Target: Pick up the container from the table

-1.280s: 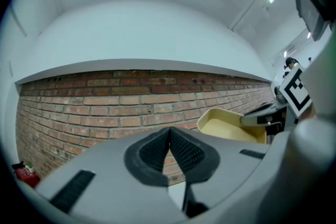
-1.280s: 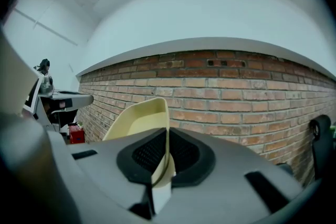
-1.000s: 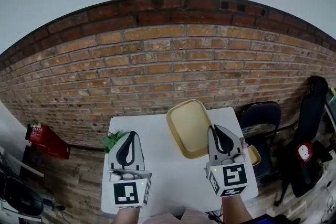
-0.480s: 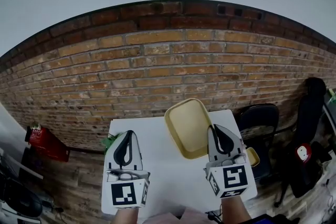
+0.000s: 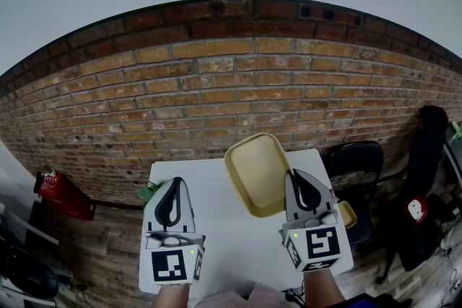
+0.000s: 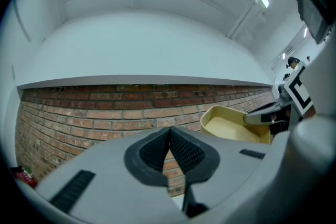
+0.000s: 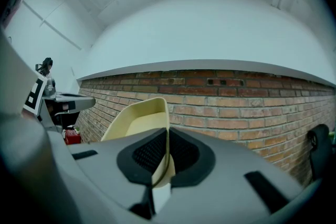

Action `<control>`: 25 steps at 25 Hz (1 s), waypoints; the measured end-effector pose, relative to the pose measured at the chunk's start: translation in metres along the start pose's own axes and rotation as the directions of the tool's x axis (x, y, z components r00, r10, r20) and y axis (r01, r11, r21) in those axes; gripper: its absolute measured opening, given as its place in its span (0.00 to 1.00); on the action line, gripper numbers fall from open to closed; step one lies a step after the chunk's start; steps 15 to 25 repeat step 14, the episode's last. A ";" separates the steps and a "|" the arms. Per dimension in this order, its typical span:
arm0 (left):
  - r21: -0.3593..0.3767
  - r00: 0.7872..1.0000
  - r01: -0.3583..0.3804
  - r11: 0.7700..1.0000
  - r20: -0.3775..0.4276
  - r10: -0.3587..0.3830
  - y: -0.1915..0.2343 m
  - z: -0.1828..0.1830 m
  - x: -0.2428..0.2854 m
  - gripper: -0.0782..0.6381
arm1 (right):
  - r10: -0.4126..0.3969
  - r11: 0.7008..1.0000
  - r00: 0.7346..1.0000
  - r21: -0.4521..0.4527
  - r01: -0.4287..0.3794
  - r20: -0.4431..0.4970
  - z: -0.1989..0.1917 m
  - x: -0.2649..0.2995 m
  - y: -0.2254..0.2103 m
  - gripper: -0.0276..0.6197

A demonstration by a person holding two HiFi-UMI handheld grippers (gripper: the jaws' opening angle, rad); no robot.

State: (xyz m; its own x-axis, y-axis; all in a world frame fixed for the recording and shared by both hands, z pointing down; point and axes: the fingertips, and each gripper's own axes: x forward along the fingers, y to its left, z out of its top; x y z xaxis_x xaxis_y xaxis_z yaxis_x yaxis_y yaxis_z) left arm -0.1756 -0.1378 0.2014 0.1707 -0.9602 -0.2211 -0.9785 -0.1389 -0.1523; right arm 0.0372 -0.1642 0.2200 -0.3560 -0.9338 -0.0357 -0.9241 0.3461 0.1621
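A pale yellow container (image 5: 254,171), shallow like a tray, hangs tilted above the white table (image 5: 224,242) with its open side facing left. My right gripper (image 5: 294,176) is shut on its right rim. In the right gripper view the thin rim runs between the closed pads, and the container (image 7: 137,119) stretches away to the left of the gripper (image 7: 167,136). My left gripper (image 5: 175,183) is held up over the table's left side, shut, with nothing in it. In the left gripper view its pads (image 6: 184,150) meet in front of the brick wall, and the container (image 6: 231,127) shows at the right.
A brick wall (image 5: 216,104) stands just behind the table. A black chair (image 5: 357,161) and a dark bag (image 5: 426,177) are at the right, a red object (image 5: 61,192) on the floor at the left. Something green (image 5: 149,191) peeks out beside the left gripper, something small and yellow (image 5: 349,213) beside the right one.
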 end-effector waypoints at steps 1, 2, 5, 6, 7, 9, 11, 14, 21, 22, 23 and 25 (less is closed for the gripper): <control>0.000 1.000 0.000 1.000 -0.001 0.000 0.000 0.000 0.000 0.12 | 0.000 1.000 1.000 0.000 0.000 0.001 0.000 0.000 0.000 0.06; -0.001 1.000 0.001 1.000 -0.002 -0.001 0.000 0.000 0.000 0.12 | -0.001 1.000 1.000 0.001 0.001 -0.001 0.000 0.000 0.000 0.06; -0.001 1.000 0.000 1.000 -0.003 0.000 0.000 -0.001 0.000 0.12 | -0.007 1.000 1.000 0.007 0.007 -0.007 -0.001 0.000 -0.001 0.06; -0.001 1.000 0.000 1.000 -0.003 0.000 0.000 -0.001 0.000 0.12 | -0.008 1.000 1.000 0.006 0.008 -0.007 -0.002 0.000 0.000 0.06; -0.001 1.000 0.000 1.000 -0.003 0.000 0.001 -0.001 0.001 0.12 | -0.007 1.000 1.000 0.005 0.007 -0.007 -0.002 0.001 0.000 0.06; -0.001 1.000 0.002 1.000 -0.003 -0.002 0.000 -0.002 0.002 0.12 | -0.005 1.000 1.000 0.002 0.005 -0.006 -0.001 0.002 0.000 0.06; -0.001 1.000 0.003 1.000 -0.003 -0.003 0.000 -0.002 0.004 0.12 | -0.004 1.000 1.000 0.001 0.004 -0.005 0.000 0.003 -0.001 0.06; 0.000 1.000 0.002 1.000 -0.006 -0.002 0.001 -0.003 0.005 0.12 | -0.006 1.000 1.000 0.002 0.006 -0.006 -0.001 0.005 -0.001 0.06; 0.000 1.000 0.002 1.000 -0.006 -0.002 0.001 -0.003 0.005 0.12 | -0.006 1.000 1.000 0.002 0.006 -0.006 -0.001 0.005 -0.001 0.06; 0.000 1.000 0.002 1.000 -0.006 -0.002 0.001 -0.003 0.005 0.12 | -0.006 1.000 1.000 0.002 0.006 -0.006 -0.001 0.005 -0.001 0.06; 0.000 1.000 0.002 1.000 -0.006 -0.002 0.001 -0.003 0.005 0.12 | -0.006 1.000 1.000 0.002 0.006 -0.006 -0.001 0.005 -0.001 0.06; 0.000 1.000 0.002 1.000 -0.006 -0.002 0.001 -0.003 0.005 0.12 | -0.006 1.000 1.000 0.002 0.006 -0.006 -0.001 0.005 -0.001 0.06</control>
